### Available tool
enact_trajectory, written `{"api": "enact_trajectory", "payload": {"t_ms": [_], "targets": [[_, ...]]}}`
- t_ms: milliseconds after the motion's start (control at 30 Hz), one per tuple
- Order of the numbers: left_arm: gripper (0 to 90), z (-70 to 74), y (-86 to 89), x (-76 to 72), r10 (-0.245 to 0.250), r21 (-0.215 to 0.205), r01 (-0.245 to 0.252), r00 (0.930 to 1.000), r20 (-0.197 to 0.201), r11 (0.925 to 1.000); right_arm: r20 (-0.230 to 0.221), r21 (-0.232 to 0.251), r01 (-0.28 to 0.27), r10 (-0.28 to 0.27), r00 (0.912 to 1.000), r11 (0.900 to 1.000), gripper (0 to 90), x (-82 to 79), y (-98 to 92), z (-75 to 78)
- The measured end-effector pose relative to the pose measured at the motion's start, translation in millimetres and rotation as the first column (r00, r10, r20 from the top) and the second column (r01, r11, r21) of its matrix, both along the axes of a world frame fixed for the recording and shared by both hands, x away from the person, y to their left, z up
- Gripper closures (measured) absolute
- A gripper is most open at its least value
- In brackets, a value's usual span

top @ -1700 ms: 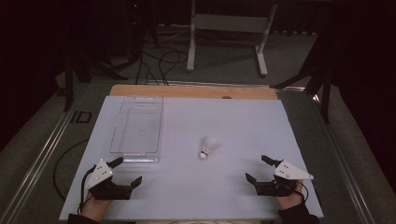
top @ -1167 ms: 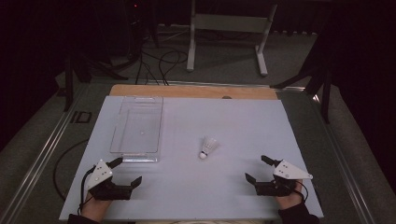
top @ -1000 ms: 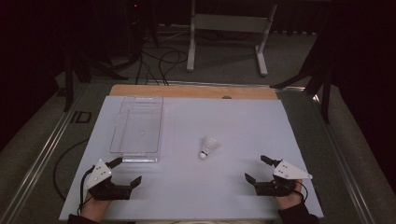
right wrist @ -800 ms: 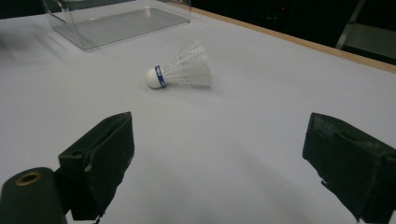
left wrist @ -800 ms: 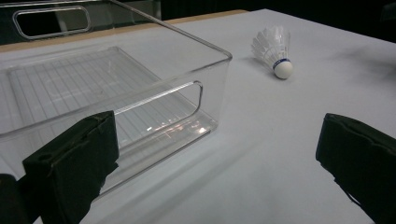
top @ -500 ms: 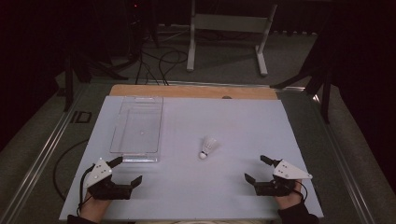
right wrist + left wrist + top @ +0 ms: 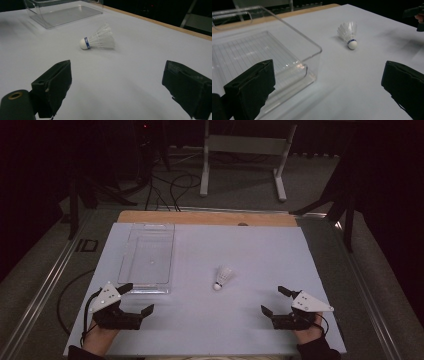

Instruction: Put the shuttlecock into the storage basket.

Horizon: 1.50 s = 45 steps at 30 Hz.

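A white shuttlecock (image 7: 223,277) with a blue band lies on its side near the middle of the white table (image 7: 260,255); it also shows in the left gripper view (image 7: 348,33) and the right gripper view (image 7: 98,39). A clear plastic tray (image 7: 148,257) stands empty at the left (image 7: 259,52), (image 7: 62,11). My left gripper (image 7: 136,299) rests open by the tray's near end. My right gripper (image 7: 274,301) rests open at the front right, with nothing between its jaws. The shuttlecock lies well beyond both grippers.
The table's wooden far edge (image 7: 205,218) runs across the back. Behind it stand a metal frame (image 7: 245,150) and cables on the floor (image 7: 170,185). A cable (image 7: 65,295) trails off the table's left side.
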State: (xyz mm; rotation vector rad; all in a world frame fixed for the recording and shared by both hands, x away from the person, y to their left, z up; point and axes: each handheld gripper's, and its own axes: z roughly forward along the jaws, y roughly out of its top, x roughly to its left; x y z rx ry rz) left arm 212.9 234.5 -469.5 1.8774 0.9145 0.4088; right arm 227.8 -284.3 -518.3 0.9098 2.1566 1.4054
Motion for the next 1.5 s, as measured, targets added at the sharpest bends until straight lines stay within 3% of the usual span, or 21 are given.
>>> {"api": "enact_trajectory", "payload": {"t_ms": [167, 333, 967, 1133, 1433, 1500], "targets": [[0.0, 13.1, -3.5, 3.0, -0.002, 0.013, 0.002, 1.0000, -0.004, 0.9999, -0.002, 0.001, 0.001, -0.001, 1.0000, 1.000, 9.3, 0.2, -0.1, -0.3], [0.0, 24.8, -10.2, 6.8, -0.032, 0.032, 0.033, 0.9992, -0.024, 0.9989, -0.004, 0.003, -0.001, 0.001, 1.0000, 1.000, 9.3, 0.4, -0.2, -0.5], [0.0, 47.5, -33.1, 19.7, -0.111, 0.106, 0.119, 0.9903, -0.084, 0.9871, -0.010, 0.005, -0.003, 0.003, 0.9999, 1.000, 9.3, 1.0, 0.4, -0.6], [0.0, 48.1, -43.9, 23.9, -0.141, 0.148, 0.156, 0.9840, -0.108, 0.9766, -0.008, 0.005, -0.006, 0.006, 0.9999, 1.000, 9.3, 1.0, 0.5, -0.4], [0.0, 48.0, -60.3, 32.1, -0.177, 0.175, 0.203, 0.9723, -0.152, 0.9633, -0.009, 0.013, -0.008, 0.008, 0.9999, 1.000, 9.3, 1.3, 0.2, -0.3], [0.0, 47.7, -65.1, 34.0, -0.187, 0.201, 0.219, 0.9679, -0.168, 0.9548, -0.010, 0.009, -0.010, 0.010, 0.9999, 1.000, 9.3, 1.2, 0.3, -0.3]]}}
